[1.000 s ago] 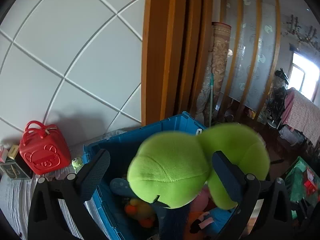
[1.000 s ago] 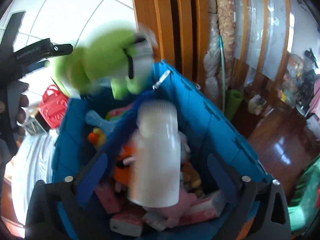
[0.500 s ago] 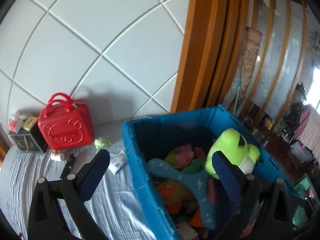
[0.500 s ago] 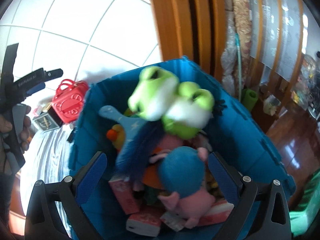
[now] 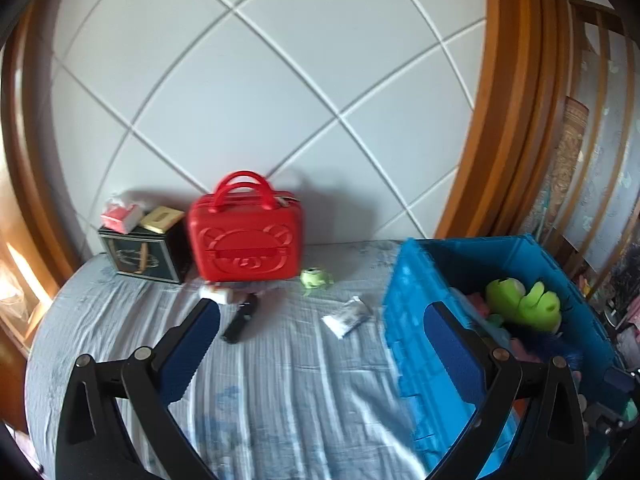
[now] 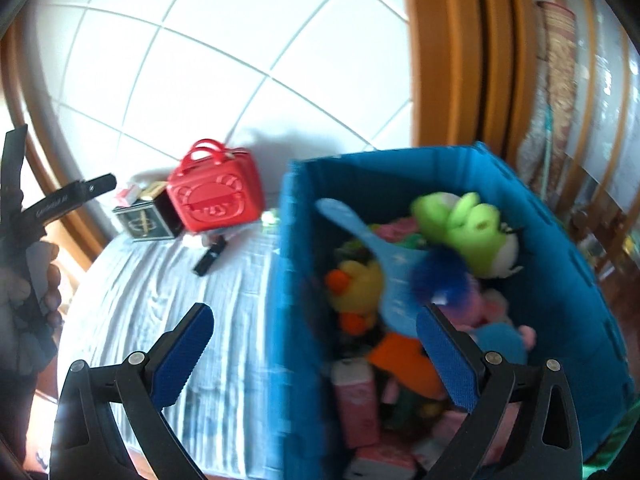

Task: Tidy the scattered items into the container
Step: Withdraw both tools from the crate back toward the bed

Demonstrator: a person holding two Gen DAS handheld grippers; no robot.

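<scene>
Flanking red case (image 5: pixel 245 240), black remote (image 5: pixel 239 322), packet (image 5: pixel 347 316)

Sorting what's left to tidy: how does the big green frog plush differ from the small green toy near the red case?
The green frog plush lies inside the blue crate; the small green toy sits on the bed, outside it. The frog plush looks far larger than the small toy. The frog plush rests on other toys; the small toy stands alone beside the red case. Both are bright green.

White quilted wall panel (image 5: pixel 256 92), wooden frame (image 5: pixel 504 100)
</scene>
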